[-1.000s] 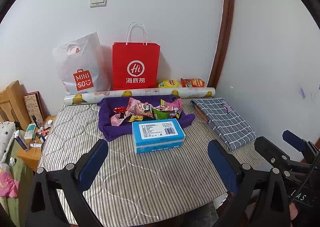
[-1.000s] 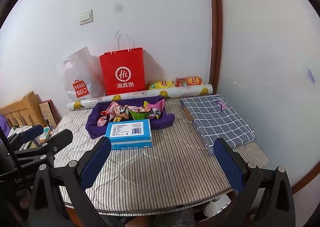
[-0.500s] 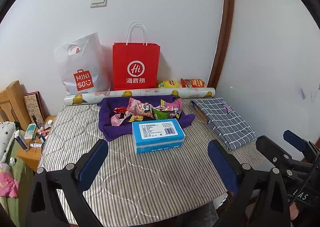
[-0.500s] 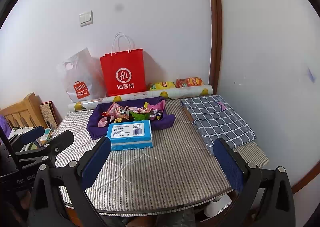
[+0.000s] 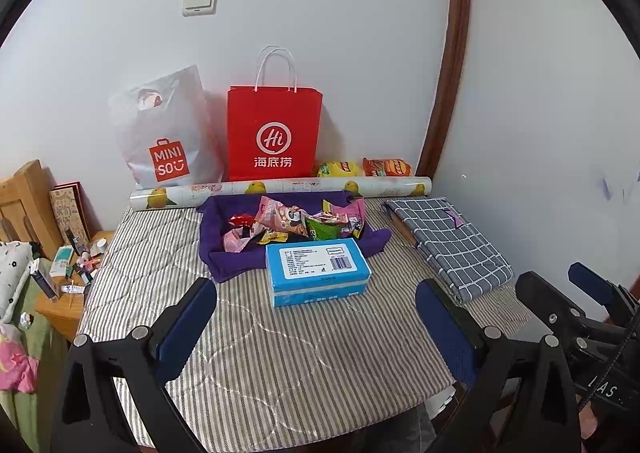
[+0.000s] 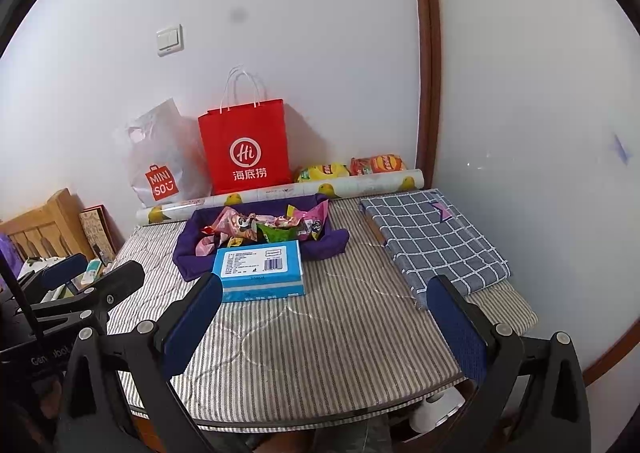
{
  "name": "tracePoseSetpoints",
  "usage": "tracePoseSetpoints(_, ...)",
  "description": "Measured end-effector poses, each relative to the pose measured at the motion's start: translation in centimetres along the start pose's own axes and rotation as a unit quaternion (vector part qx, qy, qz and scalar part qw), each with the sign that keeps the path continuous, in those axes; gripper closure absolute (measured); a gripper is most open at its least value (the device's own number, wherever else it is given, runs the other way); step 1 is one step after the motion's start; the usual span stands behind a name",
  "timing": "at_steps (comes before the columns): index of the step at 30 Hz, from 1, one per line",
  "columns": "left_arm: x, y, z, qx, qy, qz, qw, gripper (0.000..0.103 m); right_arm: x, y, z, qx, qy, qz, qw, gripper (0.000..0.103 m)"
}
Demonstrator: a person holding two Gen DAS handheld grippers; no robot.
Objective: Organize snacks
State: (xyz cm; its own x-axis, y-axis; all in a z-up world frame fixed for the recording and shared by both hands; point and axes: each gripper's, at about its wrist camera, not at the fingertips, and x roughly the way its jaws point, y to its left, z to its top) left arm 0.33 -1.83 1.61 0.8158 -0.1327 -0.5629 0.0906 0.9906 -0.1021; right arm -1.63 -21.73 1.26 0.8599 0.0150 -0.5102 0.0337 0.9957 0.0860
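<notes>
Several snack packets (image 5: 294, 221) lie piled in a purple cloth bin (image 5: 214, 249) at the middle back of the striped table; they also show in the right wrist view (image 6: 264, 227). A blue box (image 5: 318, 271) stands just in front of the bin, also in the right wrist view (image 6: 260, 269). My left gripper (image 5: 316, 329) is open and empty, above the table's front, short of the box. My right gripper (image 6: 326, 323) is open and empty, to the right of the box. Each gripper shows at the edge of the other's view.
A red paper bag (image 5: 274, 133) and a white MINISO bag (image 5: 168, 137) stand against the back wall. A patterned roll (image 5: 280, 189) lies behind the bin, with two chip bags (image 5: 364, 168) behind it. A folded checked cloth (image 5: 448, 241) lies at right. A cluttered wooden stand (image 5: 60, 277) is left.
Both views have shifted very slightly; both grippers stay open and empty. Nothing on the table has moved.
</notes>
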Motion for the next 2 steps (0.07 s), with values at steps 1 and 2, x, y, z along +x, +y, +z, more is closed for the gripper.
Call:
tracePoseSetpoints(1, 0.00, 0.00, 0.00, 0.001, 0.000, -0.001, 1.0000, 0.002, 0.02, -0.05, -0.02, 0.001, 0.000, 0.000, 1.000, 0.002)
tracePoseSetpoints(2, 0.02, -0.02, -0.01, 0.001, 0.001, -0.001, 1.0000, 0.002, 0.08, -0.07, -0.05, 0.001, 0.001, 0.000, 1.000, 0.002)
